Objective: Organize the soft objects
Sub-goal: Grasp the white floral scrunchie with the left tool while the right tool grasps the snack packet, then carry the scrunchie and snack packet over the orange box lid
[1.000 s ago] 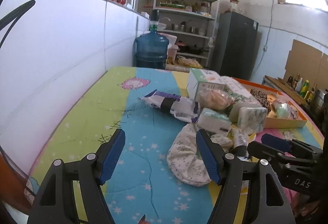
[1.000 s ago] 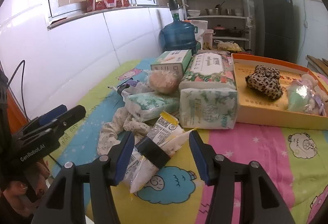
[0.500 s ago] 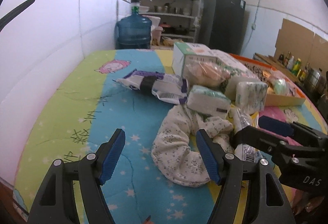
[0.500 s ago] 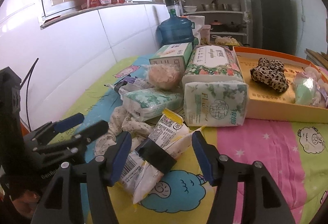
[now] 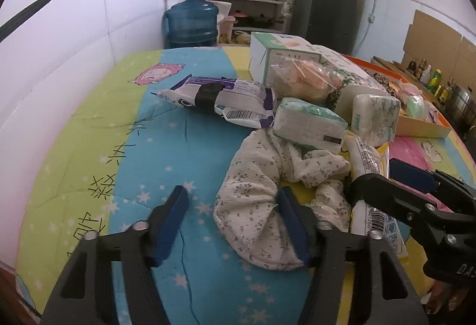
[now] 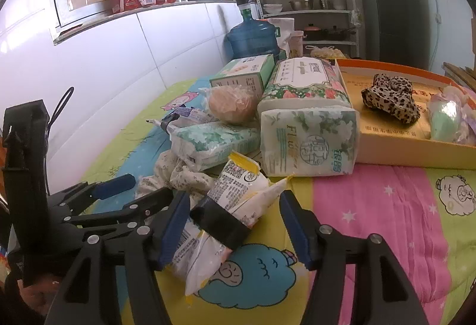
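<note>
Narrowed and lowered since a second ago: left gripper (image 5: 233,223), its fingers just closing in yet parted, holding nothing — the right-hand finger (image 5: 293,225) lies on the floral cloth (image 5: 253,191), the other over bare bench (image 5: 119,146). The cloth sits at 1 o'clock from that gripper, long axis running toward 12–1, so the left hand is the nearer. Right gripper (image 6: 235,223): fingers just opened a little, straddling the banded packet (image 6: 220,223) without pressing it. Beyond, at 12 — tissue packs (image 6: 309,140); at 2, the orange tray (image 6: 410,146).
</note>
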`<action>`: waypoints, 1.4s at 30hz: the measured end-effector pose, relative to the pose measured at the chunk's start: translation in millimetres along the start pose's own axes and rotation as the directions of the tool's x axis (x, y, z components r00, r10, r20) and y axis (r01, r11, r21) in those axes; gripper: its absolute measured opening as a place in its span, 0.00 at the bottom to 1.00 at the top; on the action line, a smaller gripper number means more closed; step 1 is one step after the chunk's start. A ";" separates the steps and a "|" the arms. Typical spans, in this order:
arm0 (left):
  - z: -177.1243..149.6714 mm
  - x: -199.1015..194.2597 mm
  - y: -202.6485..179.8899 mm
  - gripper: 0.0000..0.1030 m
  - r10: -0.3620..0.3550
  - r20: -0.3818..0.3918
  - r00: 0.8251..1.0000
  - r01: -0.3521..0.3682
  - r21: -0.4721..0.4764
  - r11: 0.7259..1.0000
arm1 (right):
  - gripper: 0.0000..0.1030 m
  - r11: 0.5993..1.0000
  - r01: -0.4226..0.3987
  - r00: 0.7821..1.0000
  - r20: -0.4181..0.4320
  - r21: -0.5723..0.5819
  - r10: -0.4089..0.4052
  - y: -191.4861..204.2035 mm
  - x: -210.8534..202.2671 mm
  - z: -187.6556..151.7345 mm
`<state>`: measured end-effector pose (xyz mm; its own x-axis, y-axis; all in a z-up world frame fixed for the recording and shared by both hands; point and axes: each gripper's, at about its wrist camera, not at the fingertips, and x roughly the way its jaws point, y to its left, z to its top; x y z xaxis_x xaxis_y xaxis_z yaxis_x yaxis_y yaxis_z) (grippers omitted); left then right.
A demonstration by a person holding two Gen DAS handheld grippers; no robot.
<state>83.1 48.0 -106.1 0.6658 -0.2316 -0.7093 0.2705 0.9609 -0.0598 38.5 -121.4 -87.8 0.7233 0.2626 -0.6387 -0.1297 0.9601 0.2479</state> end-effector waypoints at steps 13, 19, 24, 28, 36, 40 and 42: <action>-16.8 -13.5 -5.2 0.11 -0.065 0.041 0.997 0.068 -0.069 0.995 | 0.60 0.995 -0.095 0.993 -0.072 0.020 0.096 1.7 3.8 -8.4; -23.4 -27.2 2.4 0.11 -0.072 0.072 0.995 0.079 -0.114 0.990 | 0.53 0.994 -0.112 0.992 -0.050 0.019 0.113 -1.9 -5.7 -8.8; -27.0 -43.4 6.4 0.11 -0.050 0.121 0.991 0.067 -0.138 0.988 | 0.44 0.993 -0.118 0.993 -0.024 0.016 0.118 -3.5 -14.4 -7.3; -28.7 -58.0 8.8 0.11 -0.025 0.161 0.987 0.050 -0.153 0.987 | 0.44 0.995 -0.104 0.995 -0.004 -0.007 0.104 -2.7 -20.1 -5.6; -23.8 -90.2 2.0 0.11 -0.009 0.248 0.969 0.042 -0.128 0.991 | 0.44 0.993 -0.119 0.992 0.037 -0.004 0.119 -8.1 -36.4 -3.4; -19.7 -100.9 -4.8 0.11 -0.010 0.282 0.959 0.043 -0.111 0.993 | 0.44 0.993 -0.114 0.992 0.060 -0.004 0.114 -10.5 -45.4 -0.3; -17.8 -104.6 -6.9 0.11 -0.013 0.293 0.956 0.046 -0.106 0.993 | 0.44 0.994 -0.111 0.991 0.071 -0.002 0.111 -13.0 -49.8 1.2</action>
<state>-0.9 68.2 -44.0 0.8368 -0.2783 -0.4715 0.2253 0.9599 -0.1668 4.9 -147.1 -58.4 0.7507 0.3600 -0.5539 -0.2104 0.9251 0.3162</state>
